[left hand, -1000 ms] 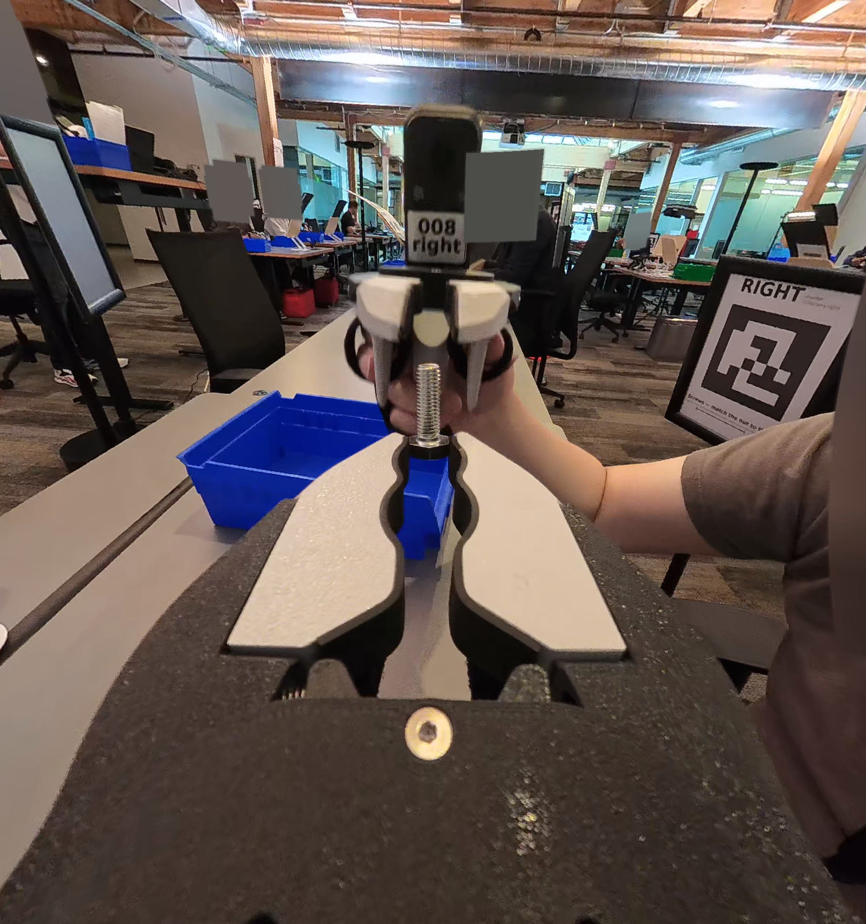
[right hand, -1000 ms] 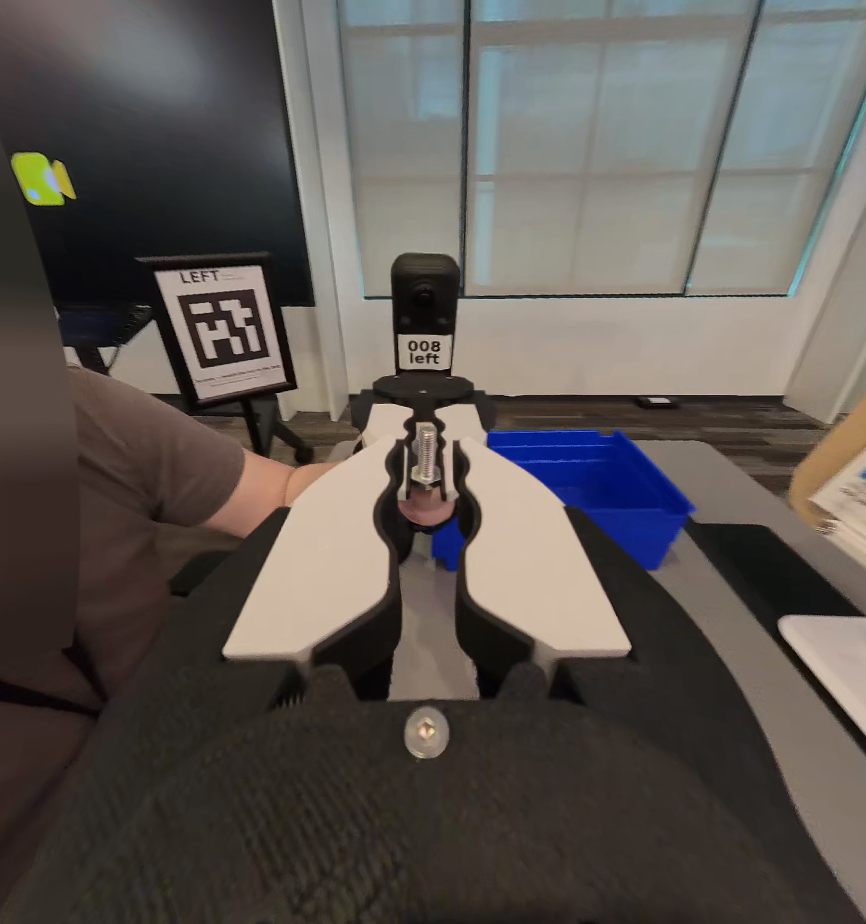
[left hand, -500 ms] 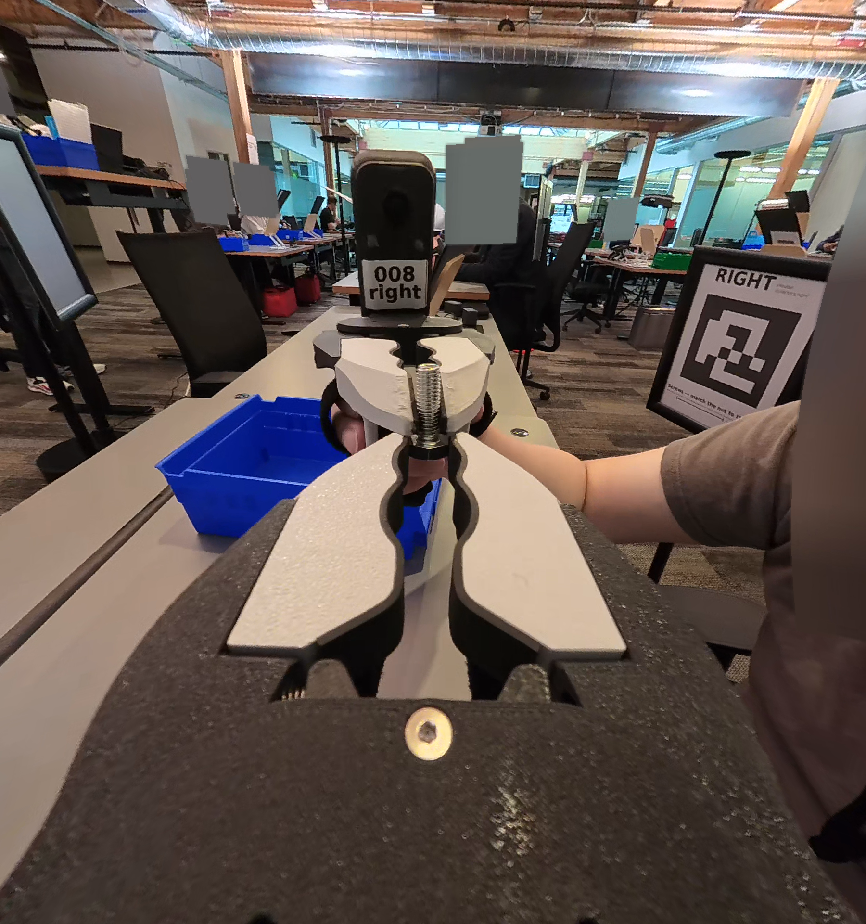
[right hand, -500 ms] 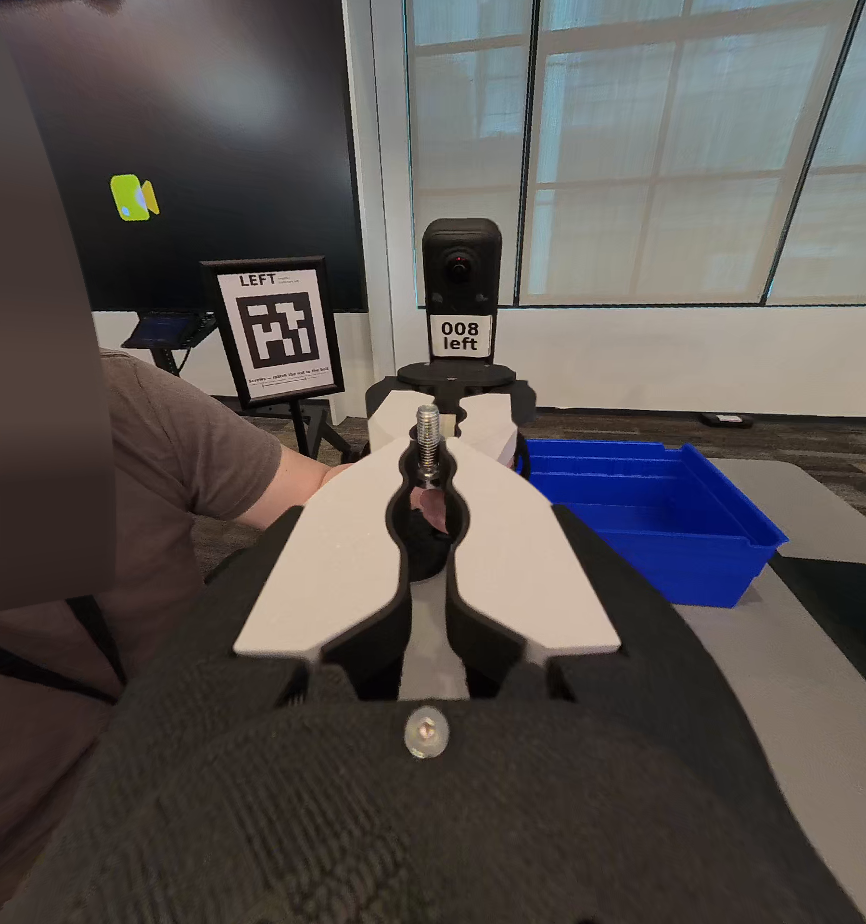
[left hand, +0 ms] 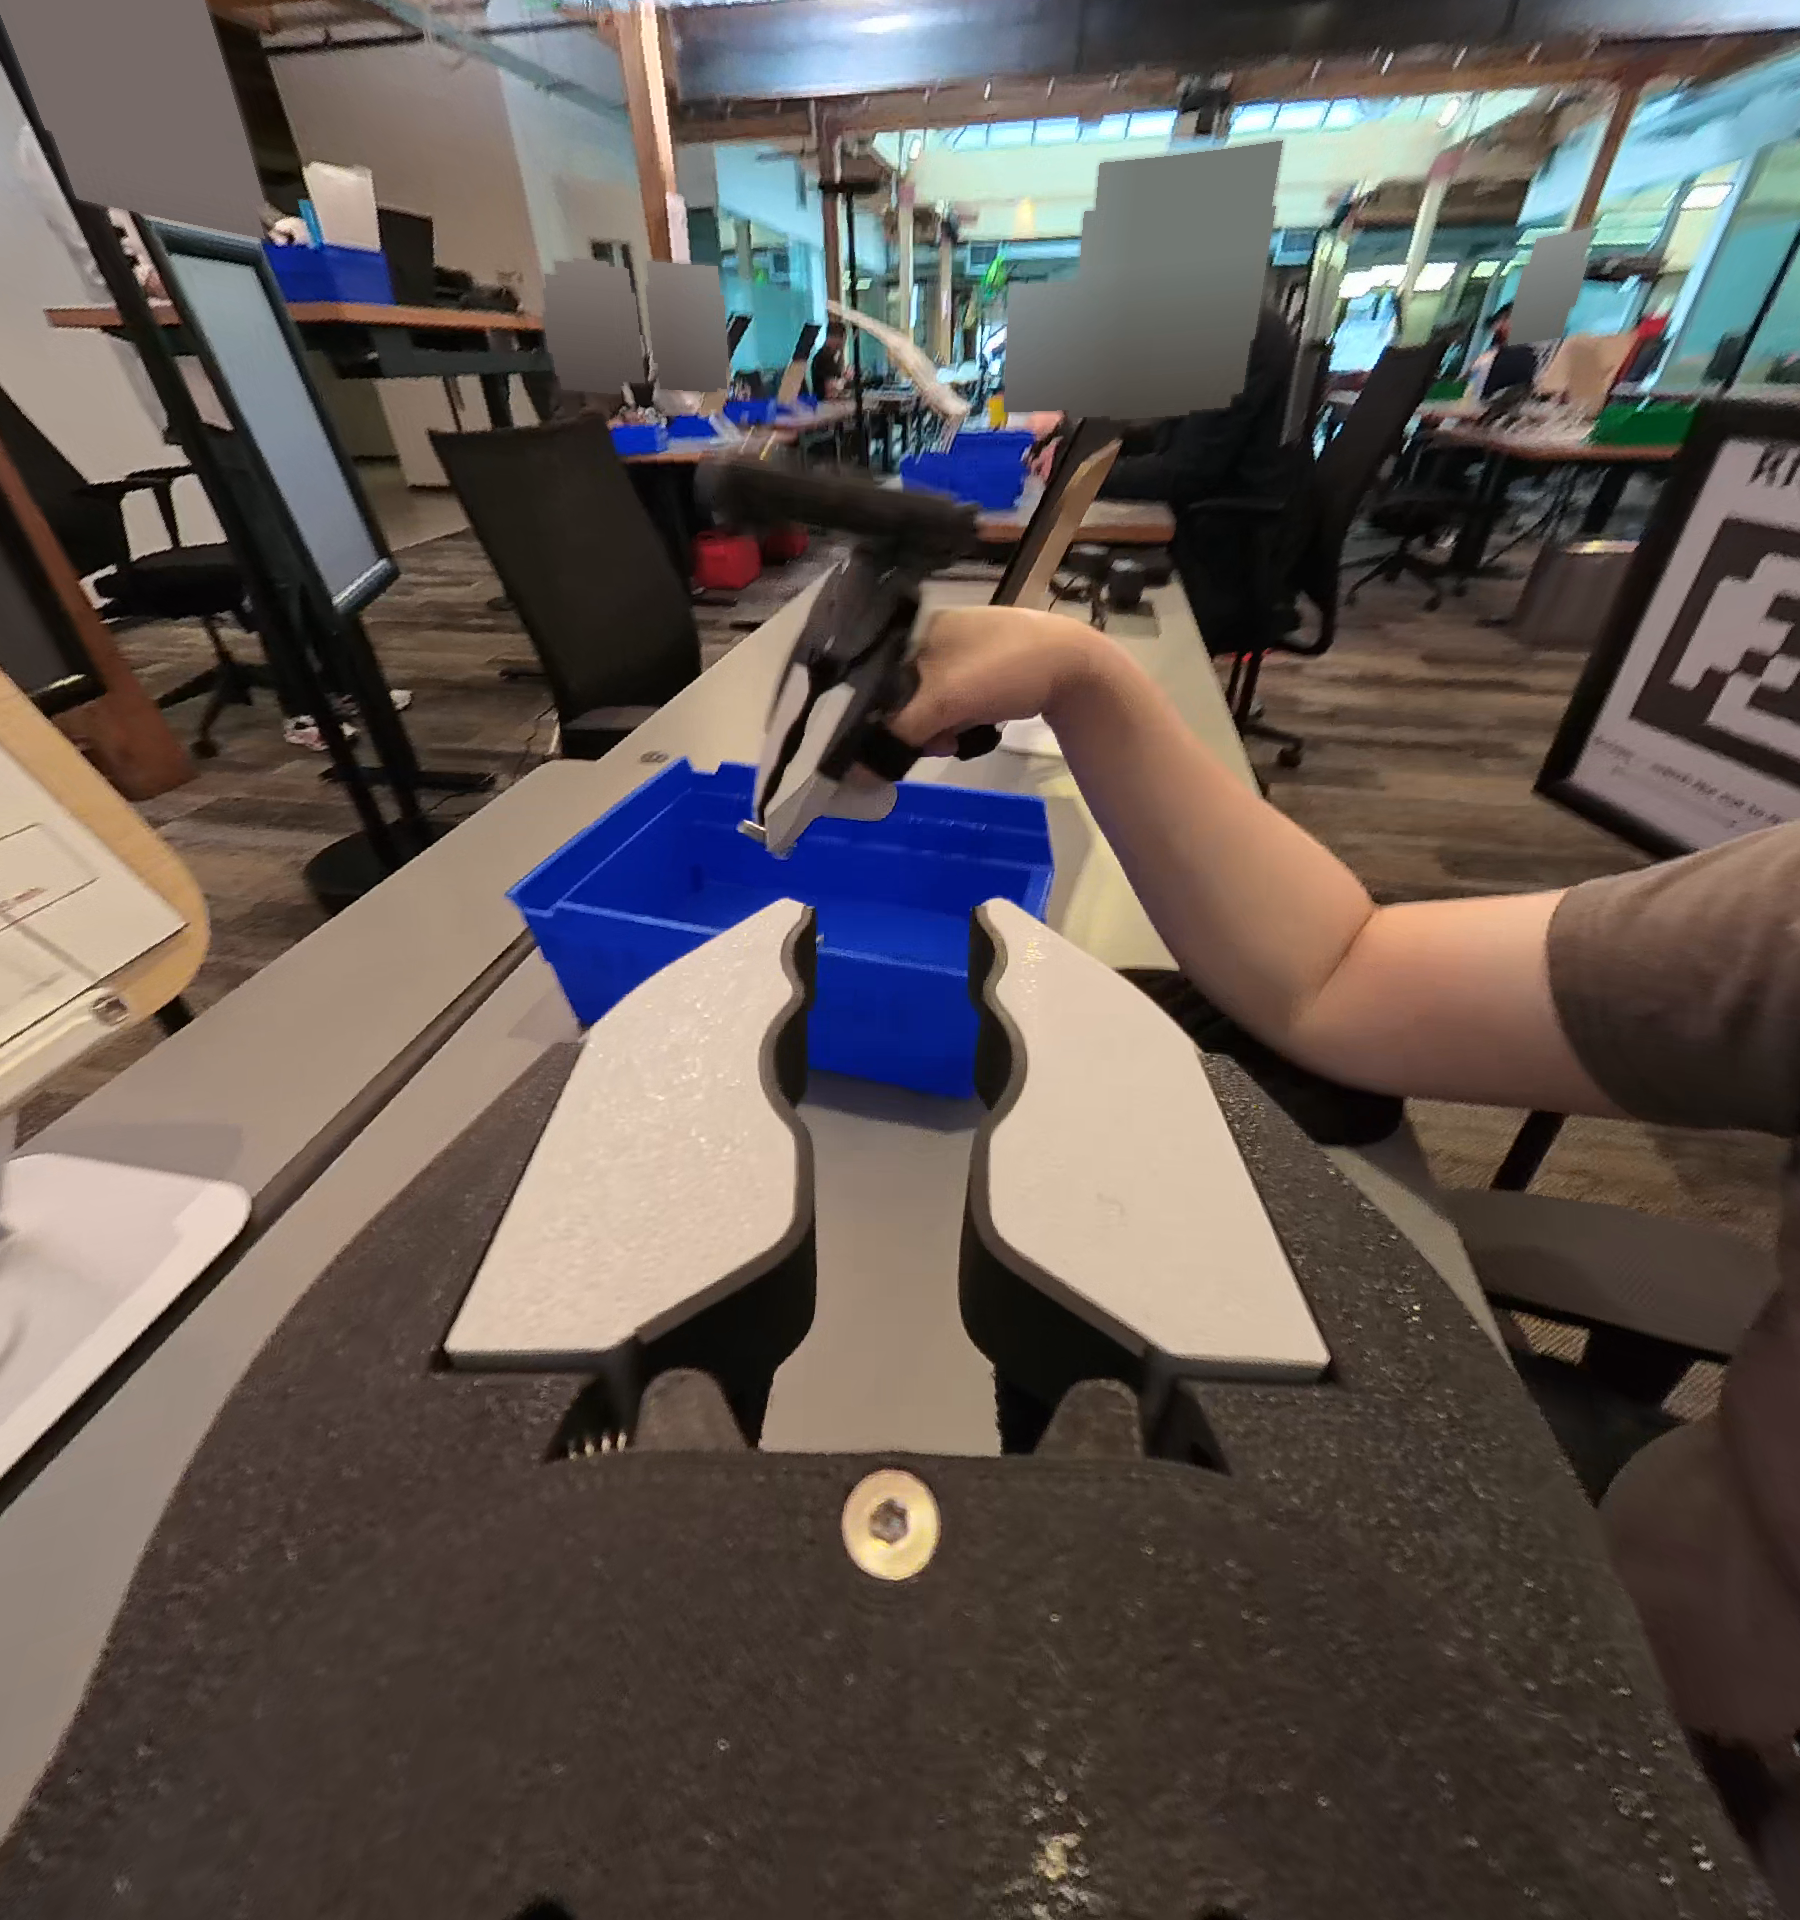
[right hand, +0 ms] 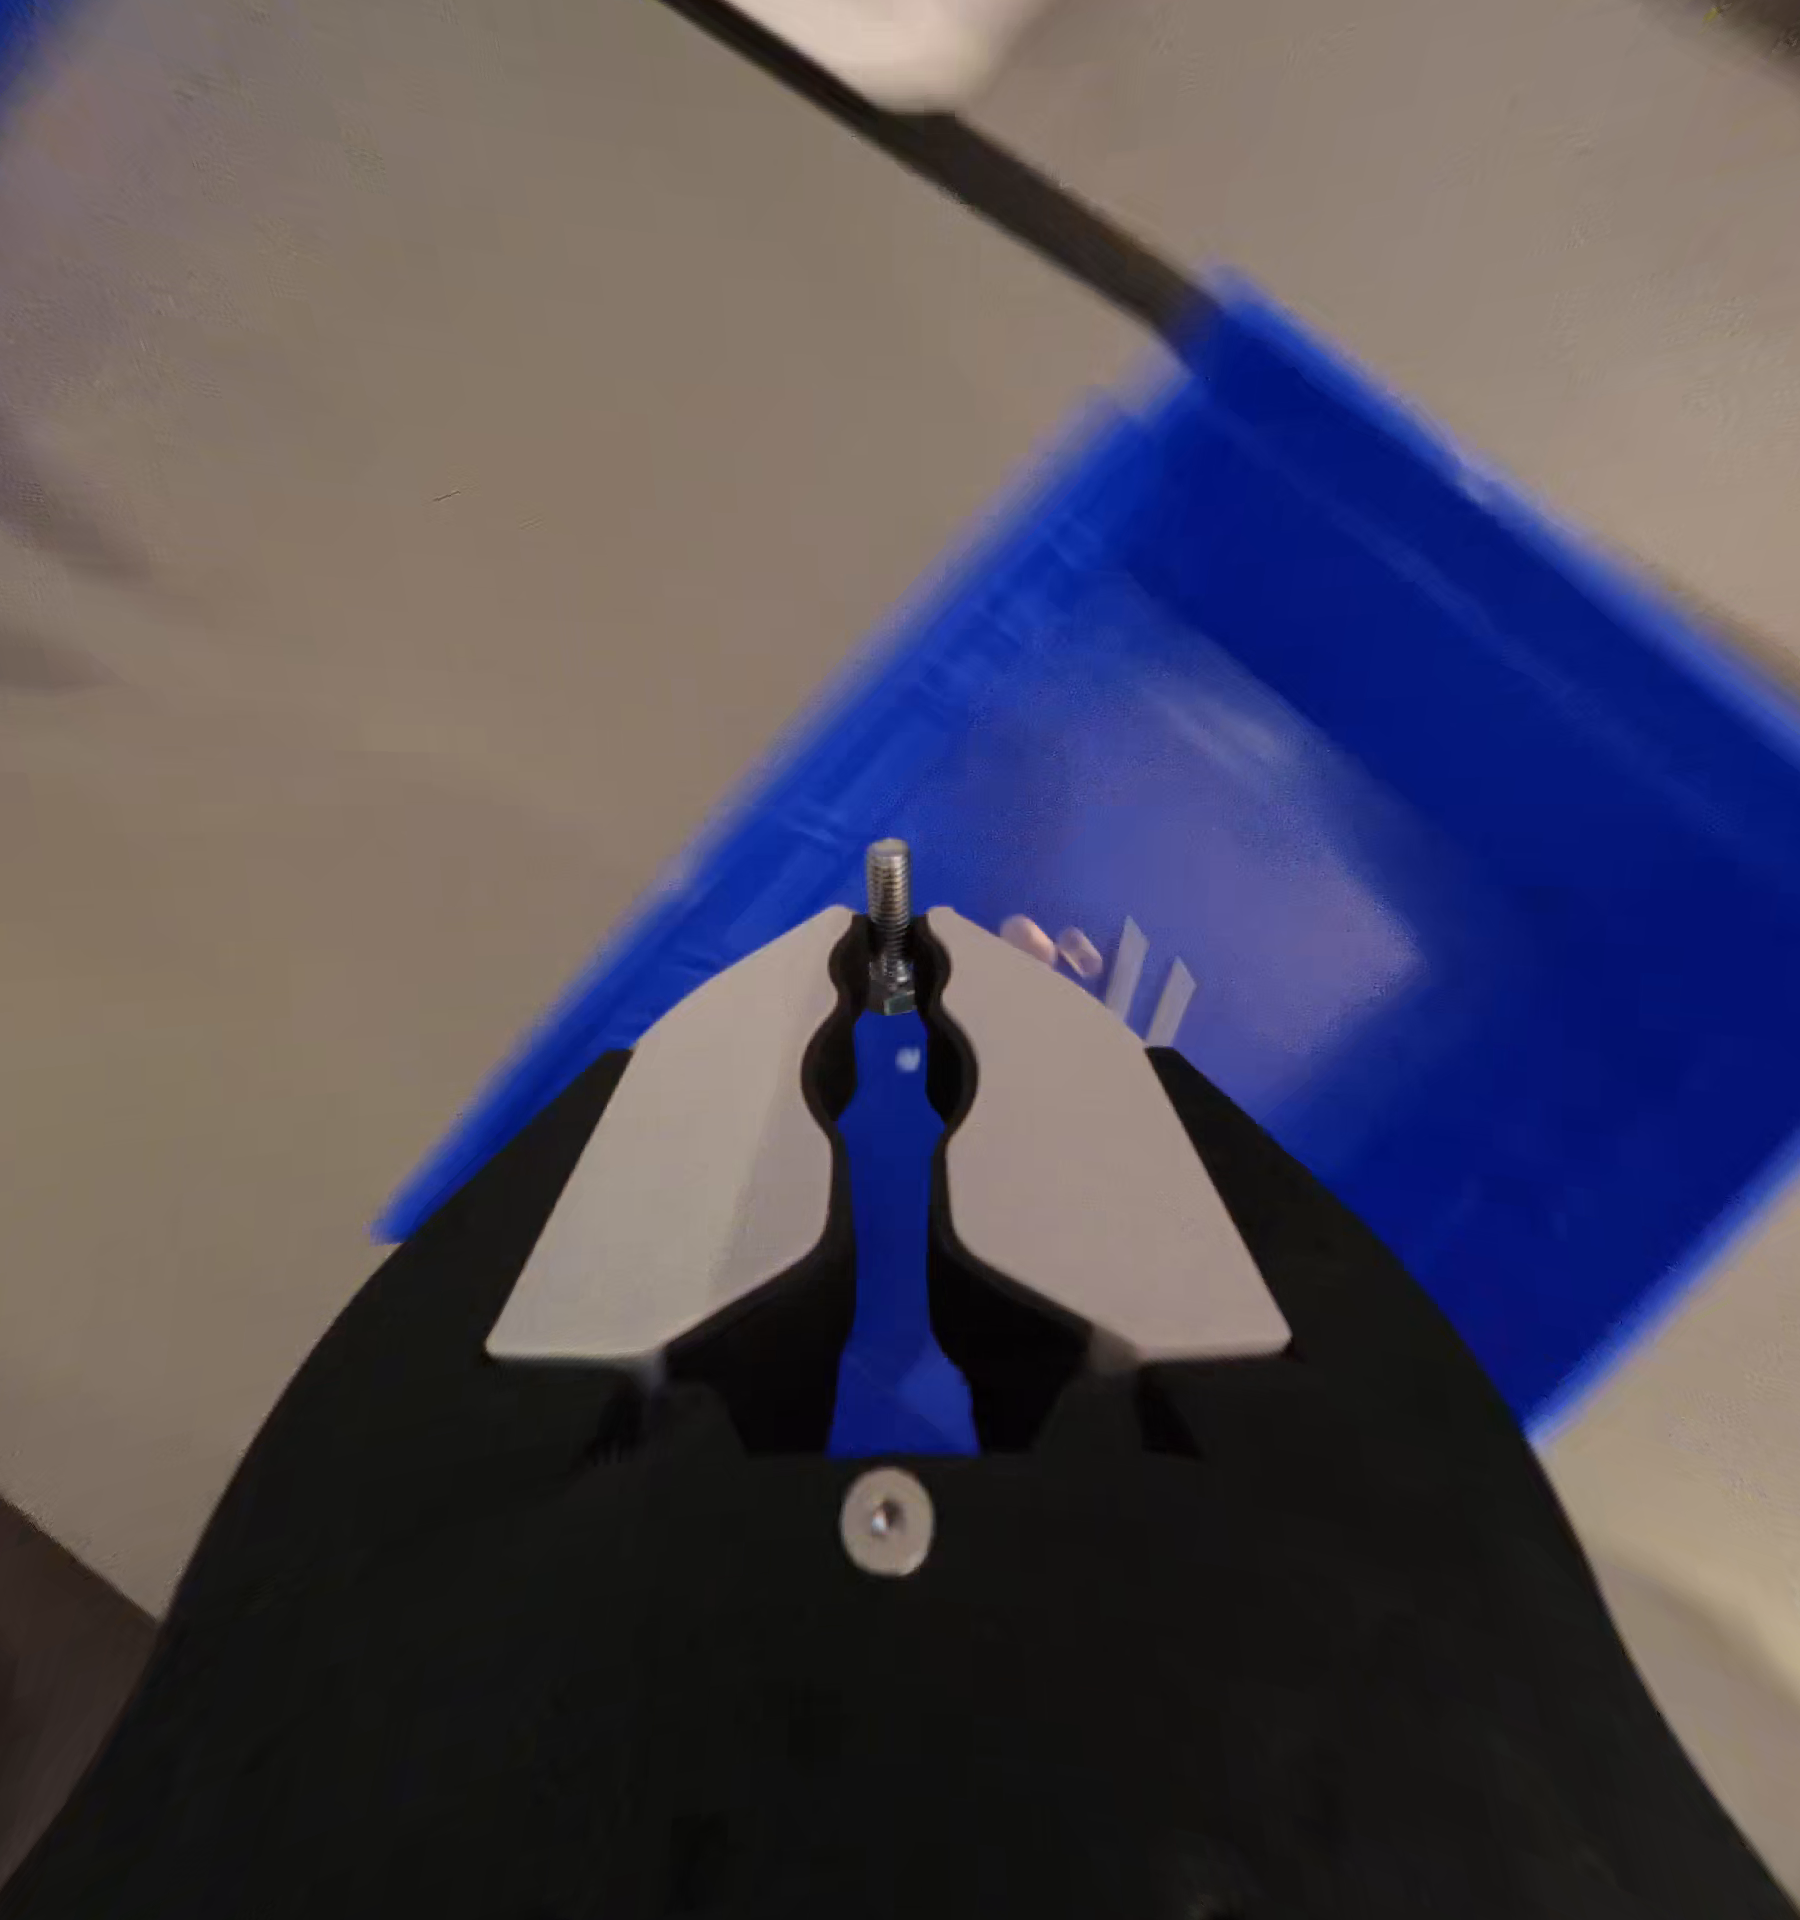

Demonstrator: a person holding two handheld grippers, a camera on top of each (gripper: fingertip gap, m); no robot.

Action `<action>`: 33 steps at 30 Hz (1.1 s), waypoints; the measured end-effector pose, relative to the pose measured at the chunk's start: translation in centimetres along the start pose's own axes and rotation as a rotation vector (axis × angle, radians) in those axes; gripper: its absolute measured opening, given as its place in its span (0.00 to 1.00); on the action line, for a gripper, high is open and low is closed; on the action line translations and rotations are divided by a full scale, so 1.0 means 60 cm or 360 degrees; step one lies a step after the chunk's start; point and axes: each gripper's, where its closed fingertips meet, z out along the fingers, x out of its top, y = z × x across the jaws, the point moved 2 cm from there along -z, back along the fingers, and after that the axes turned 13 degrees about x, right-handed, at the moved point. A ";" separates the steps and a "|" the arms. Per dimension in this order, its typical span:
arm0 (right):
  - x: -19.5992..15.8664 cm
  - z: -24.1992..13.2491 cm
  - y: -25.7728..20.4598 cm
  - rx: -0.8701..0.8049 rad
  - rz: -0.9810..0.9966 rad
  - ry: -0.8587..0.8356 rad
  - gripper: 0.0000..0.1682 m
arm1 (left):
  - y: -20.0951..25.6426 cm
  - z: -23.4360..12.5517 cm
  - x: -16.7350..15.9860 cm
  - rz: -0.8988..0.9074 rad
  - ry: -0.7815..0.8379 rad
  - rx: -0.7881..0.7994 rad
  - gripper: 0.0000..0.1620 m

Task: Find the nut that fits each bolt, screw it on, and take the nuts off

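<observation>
My right gripper (right hand: pixel 891 920) is shut on a silver bolt (right hand: pixel 888 899). The threaded end sticks out past the fingertips, and a hex piece sits between the fingers at the near end. The gripper points down over the blue bin (right hand: pixel 1395 790). In the left wrist view the right gripper (left hand: pixel 776 831) hangs tilted down above the blue bin (left hand: pixel 875 997), held by a hand. My left gripper (left hand: pixel 891 925) is open and empty, just in front of the bin and above the grey table (left hand: pixel 252 1091).
A white tray (left hand: pixel 65 1278) and a board with a paper sheet (left hand: pixel 23 914) are at the left. A framed marker sign (left hand: pixel 1748 644) stands at the right. Some pale blurred items (right hand: pixel 1135 966) lie in the bin. The right wrist view is motion-blurred. The left gripper's tips are roughly 30 cm from the right gripper's.
My left gripper has opened and let go of the bolt. My right gripper has carried the bolt away and tipped down over the blue bin.
</observation>
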 end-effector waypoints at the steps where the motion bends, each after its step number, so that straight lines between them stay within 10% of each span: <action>1: -0.033 0.006 0.051 -0.0105 0.0216 -0.0095 0.05 | -0.001 -0.001 -0.002 0.0014 -0.0019 0.0007 0.17; 6: -0.149 0.043 0.177 -0.0375 0.0678 -0.0505 0.05 | 0.000 -0.001 -0.009 0.0061 -0.0100 0.0013 0.16; 16: -0.176 0.074 0.198 -0.0429 0.0697 -0.0682 0.07 | 0.010 0.006 -0.022 -0.0042 -0.0177 -0.0097 0.16; 26: -0.052 -0.037 0.136 -0.0666 0.0368 -0.0168 0.11 | -0.106 -0.110 -0.021 0.0227 -0.0543 0.0489 0.14; 33: 0.040 -0.068 0.035 -0.0620 -0.0012 0.0160 0.12 | -0.191 -0.230 -0.132 0.0090 -0.1211 0.0692 0.09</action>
